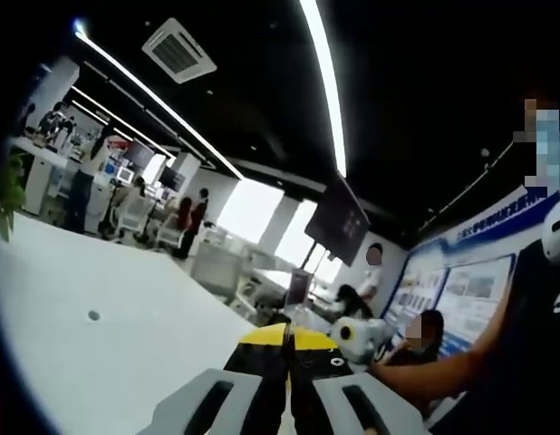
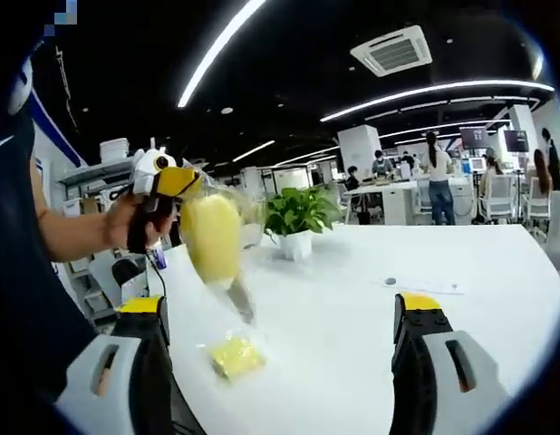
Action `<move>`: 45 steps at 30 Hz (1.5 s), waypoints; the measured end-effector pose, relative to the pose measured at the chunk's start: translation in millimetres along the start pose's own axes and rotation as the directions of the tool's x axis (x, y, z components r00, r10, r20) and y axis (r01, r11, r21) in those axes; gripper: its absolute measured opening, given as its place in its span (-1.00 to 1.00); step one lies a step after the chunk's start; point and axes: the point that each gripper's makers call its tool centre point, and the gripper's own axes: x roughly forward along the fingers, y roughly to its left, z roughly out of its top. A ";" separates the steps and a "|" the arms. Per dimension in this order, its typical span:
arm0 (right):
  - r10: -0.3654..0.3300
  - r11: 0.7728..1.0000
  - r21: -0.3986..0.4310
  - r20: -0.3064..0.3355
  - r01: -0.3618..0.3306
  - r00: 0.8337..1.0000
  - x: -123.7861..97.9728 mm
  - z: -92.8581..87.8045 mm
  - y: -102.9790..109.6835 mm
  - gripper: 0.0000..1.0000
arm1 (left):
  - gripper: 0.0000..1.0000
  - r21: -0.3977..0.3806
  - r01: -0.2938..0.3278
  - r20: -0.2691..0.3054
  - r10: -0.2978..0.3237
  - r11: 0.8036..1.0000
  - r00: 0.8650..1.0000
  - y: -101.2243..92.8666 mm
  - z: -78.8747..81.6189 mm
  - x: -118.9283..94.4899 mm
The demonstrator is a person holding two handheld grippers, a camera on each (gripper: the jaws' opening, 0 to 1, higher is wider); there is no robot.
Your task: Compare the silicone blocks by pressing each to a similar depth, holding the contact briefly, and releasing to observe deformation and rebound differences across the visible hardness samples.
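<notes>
My left gripper [image 1: 286, 333] has its yellow-tipped jaws pressed together. In the right gripper view a hand holds that left gripper [image 2: 164, 181] up at the left, and a pale yellow silicone block [image 2: 212, 237] in a clear bag hangs from its tips above the table. A smaller yellow block [image 2: 235, 355], also bagged, lies on the white table [image 2: 352, 317] below it. My right gripper [image 2: 280, 308] is open wide, its jaws standing either side of the small block and short of it.
A potted plant [image 2: 298, 217] stands on the table behind the hanging block, with a paper sheet [image 2: 425, 286] further right. A person's forearm [image 1: 434, 376] crosses the left gripper view at the right. Desks, chairs and people fill the office behind.
</notes>
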 end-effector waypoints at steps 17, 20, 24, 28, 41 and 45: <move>-0.192 0.981 0.012 -0.043 0.192 0.981 -64.0 -41.0 -35.7 0.93 | -1.00 -0.052 -0.020 0.013 0.020 0.998 1.000 9.5 -7.7 2.3; -0.207 0.978 -0.003 -0.057 0.207 0.977 -70.1 -45.6 -35.6 0.93 | -1.00 -0.064 -0.023 0.013 0.024 0.998 1.000 9.4 -9.3 3.4; -0.219 0.976 0.009 -0.058 0.219 0.974 -75.1 -49.4 -37.1 0.93 | -1.00 -0.070 -0.025 0.010 0.025 0.997 1.000 9.3 -13.0 5.8; -0.224 0.974 0.012 -0.058 0.225 0.973 -77.0 -50.3 -36.8 0.93 | -1.00 -0.084 -0.026 0.008 0.027 0.996 1.000 11.1 -19.4 8.2; -0.242 0.969 0.036 -0.072 0.245 0.968 -85.4 -62.8 -34.9 0.93 | -1.00 -0.185 -0.073 -0.029 0.069 0.980 0.997 32.7 -78.6 15.8; -0.244 0.968 0.044 -0.081 0.248 0.966 -86.4 -67.6 -34.3 0.93 | -1.00 -0.220 -0.083 -0.032 0.078 0.972 0.996 41.5 -92.8 17.3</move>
